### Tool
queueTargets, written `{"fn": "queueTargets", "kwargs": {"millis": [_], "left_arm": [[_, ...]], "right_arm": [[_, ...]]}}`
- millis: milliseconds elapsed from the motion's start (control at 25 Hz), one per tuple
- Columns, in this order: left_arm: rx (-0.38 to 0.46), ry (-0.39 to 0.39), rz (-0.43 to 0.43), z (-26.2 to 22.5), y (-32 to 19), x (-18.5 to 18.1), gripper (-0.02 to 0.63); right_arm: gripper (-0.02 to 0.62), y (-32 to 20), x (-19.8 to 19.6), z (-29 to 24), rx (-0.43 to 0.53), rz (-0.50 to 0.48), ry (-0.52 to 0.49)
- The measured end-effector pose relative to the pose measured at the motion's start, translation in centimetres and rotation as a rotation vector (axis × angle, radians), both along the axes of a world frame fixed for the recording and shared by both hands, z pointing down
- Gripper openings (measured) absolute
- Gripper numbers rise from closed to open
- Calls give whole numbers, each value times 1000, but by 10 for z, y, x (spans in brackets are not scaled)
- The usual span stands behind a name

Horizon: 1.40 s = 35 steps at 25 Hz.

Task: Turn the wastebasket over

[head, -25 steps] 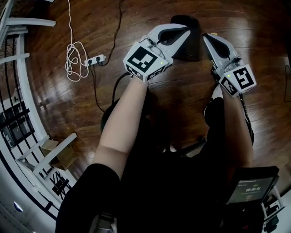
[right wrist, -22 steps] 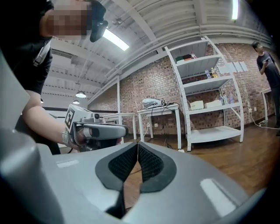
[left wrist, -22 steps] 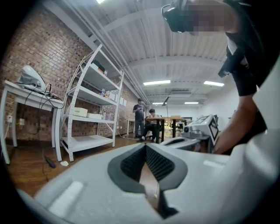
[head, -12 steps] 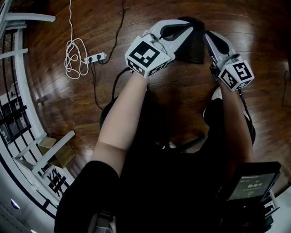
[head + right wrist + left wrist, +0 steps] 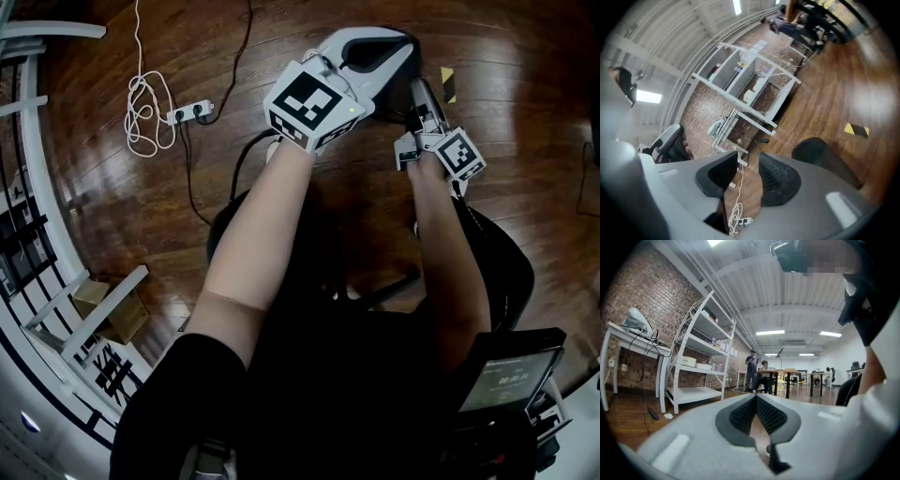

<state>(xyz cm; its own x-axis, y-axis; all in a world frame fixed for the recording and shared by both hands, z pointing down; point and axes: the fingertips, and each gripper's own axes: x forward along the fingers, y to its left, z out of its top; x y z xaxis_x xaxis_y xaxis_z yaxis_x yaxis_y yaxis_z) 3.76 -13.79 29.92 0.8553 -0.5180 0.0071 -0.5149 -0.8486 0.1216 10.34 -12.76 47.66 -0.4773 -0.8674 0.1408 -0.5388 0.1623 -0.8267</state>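
Note:
The black wastebasket (image 5: 402, 87) stands on the wooden floor, mostly hidden behind both grippers in the head view. In the right gripper view it (image 5: 826, 160) shows as a dark rounded shape just right of the jaws, apart from them. My right gripper (image 5: 415, 87) (image 5: 743, 165) is low beside the basket, rolled over, and its jaws are opening with only floor and cord in the gap. My left gripper (image 5: 397, 43) (image 5: 756, 398) points level over the basket's top, its pad tips together with nothing between them.
A white power strip (image 5: 192, 115) and coiled white cord (image 5: 141, 112) lie on the floor to the left. A yellow-black tape mark (image 5: 448, 82) sits right of the basket. White shelving (image 5: 28, 187) and a cardboard box (image 5: 112, 314) line the left side.
The right gripper has dropped and rolled, shifting left toward the basket, and its jaws have gone from shut to apart. The left gripper has stayed nearly still.

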Motion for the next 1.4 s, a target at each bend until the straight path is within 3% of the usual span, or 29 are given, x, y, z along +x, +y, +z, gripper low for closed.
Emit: {"fn": "queueTargets", "kwargs": {"millis": [200,360,840,1280,1400], "left_arm": [[-3,-25,6,11,1,5,2],[26,-76,-36,32,-2,4,2],[14,-22,-66,19,-9,4,2],[-22,-37,-59,11,-11,-2,2],[-23,-36,-52,10,-11,-1,2]], "right_arm": [[156,35,17,76,-174,234,-219],[163,46,13,105,-173,273,-267],[195,79,13,186,-325,390,-373],[197,55,10,220,-350,390,-362],[113,45,21,220,-323,415,-372]]}}
